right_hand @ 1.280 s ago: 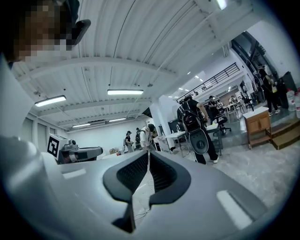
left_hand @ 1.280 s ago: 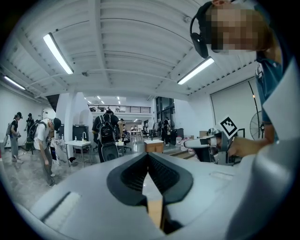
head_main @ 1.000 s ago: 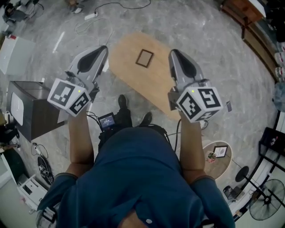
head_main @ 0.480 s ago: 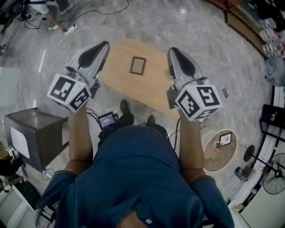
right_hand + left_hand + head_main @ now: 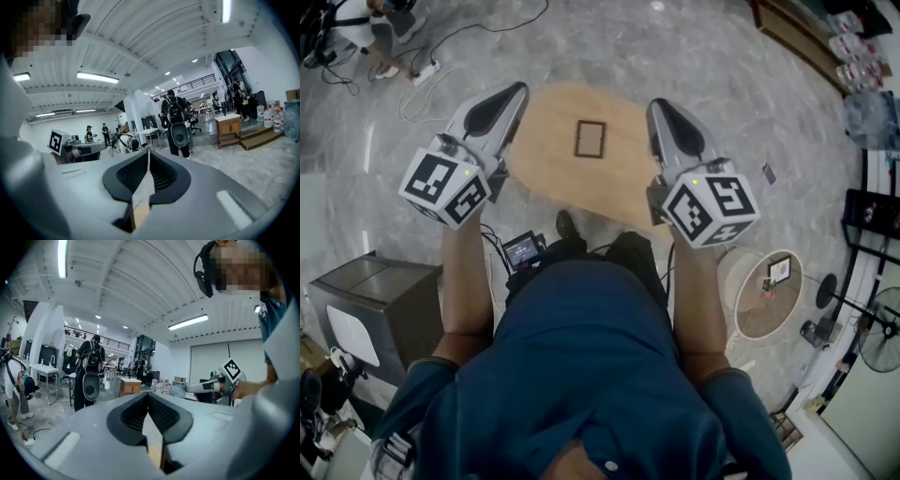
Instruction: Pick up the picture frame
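Picture frame (image 5: 590, 139) lies flat on the oval wooden desk (image 5: 546, 167), toward its far side, dark-rimmed and untouched. Looking down, I see it between my two grippers, but it is well below and ahead of both, and neither is near contact.

My left gripper (image 5: 517, 92) is held out in front of me with its jaws pressed together and nothing between them. My right gripper (image 5: 654, 105) is the same: jaws closed tip to tip, empty. Both gripper views look out across the room at people and furniture, not at the desk, so I judge both grippers point over the frame rather than at it.

The pick has not begun. I have yet to bring a gripper down to the desk, open its jaws, set them across one edge of the frame, close and lift. With the frame lying flat, catching that thin edge looks like the hard part.

Off to my right a smaller round desk (image 5: 764, 319) carries another small frame (image 5: 779, 270). I take the one on the oval desk as mine, since it lies straight ahead.
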`<action>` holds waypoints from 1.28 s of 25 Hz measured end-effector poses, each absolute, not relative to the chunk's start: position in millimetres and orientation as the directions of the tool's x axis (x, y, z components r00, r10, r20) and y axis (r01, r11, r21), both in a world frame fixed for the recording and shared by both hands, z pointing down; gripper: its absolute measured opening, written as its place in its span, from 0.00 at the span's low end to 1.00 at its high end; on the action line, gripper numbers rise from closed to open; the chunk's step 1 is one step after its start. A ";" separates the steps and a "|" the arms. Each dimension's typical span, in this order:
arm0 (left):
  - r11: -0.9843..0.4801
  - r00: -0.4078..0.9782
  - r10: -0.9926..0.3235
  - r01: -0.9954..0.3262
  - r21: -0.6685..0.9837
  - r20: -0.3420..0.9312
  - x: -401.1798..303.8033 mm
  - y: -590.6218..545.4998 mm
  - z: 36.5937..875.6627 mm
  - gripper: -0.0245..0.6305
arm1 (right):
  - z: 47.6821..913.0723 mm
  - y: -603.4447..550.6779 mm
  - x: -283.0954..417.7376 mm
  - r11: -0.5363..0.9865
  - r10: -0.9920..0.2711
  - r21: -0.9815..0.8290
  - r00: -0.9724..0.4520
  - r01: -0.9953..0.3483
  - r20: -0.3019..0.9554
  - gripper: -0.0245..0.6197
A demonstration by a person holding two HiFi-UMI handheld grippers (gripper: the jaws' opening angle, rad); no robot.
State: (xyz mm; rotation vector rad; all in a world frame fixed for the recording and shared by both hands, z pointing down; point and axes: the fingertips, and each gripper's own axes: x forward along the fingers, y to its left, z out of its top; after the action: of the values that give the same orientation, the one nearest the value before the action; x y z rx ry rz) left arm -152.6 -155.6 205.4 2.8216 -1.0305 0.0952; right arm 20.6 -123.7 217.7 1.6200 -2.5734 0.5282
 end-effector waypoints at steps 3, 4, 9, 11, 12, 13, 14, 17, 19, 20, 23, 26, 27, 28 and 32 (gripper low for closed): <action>-0.762 0.773 -0.625 -0.635 0.129 0.107 -153.9 -164.4 214.3 0.04 | 227.7 -128.1 17.6 0.378 -0.862 -0.253 -0.438 -0.891 0.255 0.06; -0.762 0.775 -0.622 -0.632 0.138 0.111 -152.9 -166.1 218.2 0.04 | 231.6 -128.9 18.5 0.373 -0.861 -0.255 -0.436 -0.892 0.264 0.06; -0.753 0.774 -0.619 -0.634 0.177 0.138 -145.0 -180.2 242.9 0.04 | 254.9 -144.4 25.5 0.375 -0.844 -0.273 -0.448 -0.886 0.295 0.06; -0.748 0.771 -0.620 -0.637 0.187 0.147 -140.6 -191.0 251.8 0.04 | 264.4 -156.7 26.7 0.385 -0.833 -0.284 -0.463 -0.878 0.303 0.06; -0.744 0.769 -0.621 -0.639 0.193 0.153 -138.0 -196.8 256.4 0.04 | 269.4 -163.1 26.4 0.392 -0.825 -0.292 -0.473 -0.873 0.308 0.06; -0.740 0.767 -0.622 -0.642 0.202 0.160 -135.8 -202.5 261.6 0.04 | 274.9 -169.2 25.3 0.399 -0.816 -0.299 -0.485 -0.867 0.315 0.06; -0.735 0.764 -0.622 -0.645 0.211 0.168 -134.4 -207.5 267.2 0.04 | 280.8 -175.0 23.4 0.407 -0.805 -0.305 -0.496 -0.861 0.324 0.06; -0.720 0.758 -0.623 -0.652 0.238 0.194 -135.5 -220.6 284.9 0.04 | 299.6 -190.1 15.4 0.425 -0.777 -0.319 -0.522 -0.847 0.352 0.06; -0.710 0.754 -0.623 -0.657 0.255 0.209 -136.4 -228.9 296.5 0.04 | 312.8 -198.1 12.0 0.429 -0.761 -0.333 -0.535 -0.839 0.368 0.06; -0.705 0.753 -0.622 -0.658 0.265 0.216 -136.5 -232.9 302.4 0.04 | 320.0 -201.7 11.0 0.431 -0.752 -0.342 -0.542 -0.835 0.375 0.06; -0.691 0.750 -0.617 -0.661 0.292 0.240 -135.1 -244.0 321.7 0.06 | 343.4 -212.5 8.8 0.433 -0.726 -0.367 -0.560 -0.823 0.399 0.07; -0.680 0.748 -0.606 -0.664 0.312 0.271 -130.7 -255.7 342.5 0.07 | 366.8 -224.3 8.2 0.430 -0.700 -0.390 -0.574 -0.814 0.425 0.07; -0.676 0.747 -0.602 -0.665 0.319 0.282 -128.8 -259.6 350.1 0.07 | 374.6 -228.1 8.2 0.429 -0.691 -0.399 -0.579 -0.811 0.433 0.08; -0.671 0.747 -0.597 -0.665 0.326 0.294 -127.1 -263.1 358.5 0.07 | 382.8 -231.6 7.9 0.426 -0.681 -0.409 -0.584 -0.807 0.441 0.09; -0.649 0.742 -0.573 -0.670 0.360 0.348 -124.0 -275.2 398.9 0.08 | 421.4 -242.4 5.9 0.404 -0.642 -0.449 -0.596 -0.797 0.482 0.13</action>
State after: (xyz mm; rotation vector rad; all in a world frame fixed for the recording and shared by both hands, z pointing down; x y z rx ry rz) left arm -124.0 -275.2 398.9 2.4720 -0.9438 0.2792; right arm 5.9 -242.4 421.4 1.2696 -2.4283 0.9713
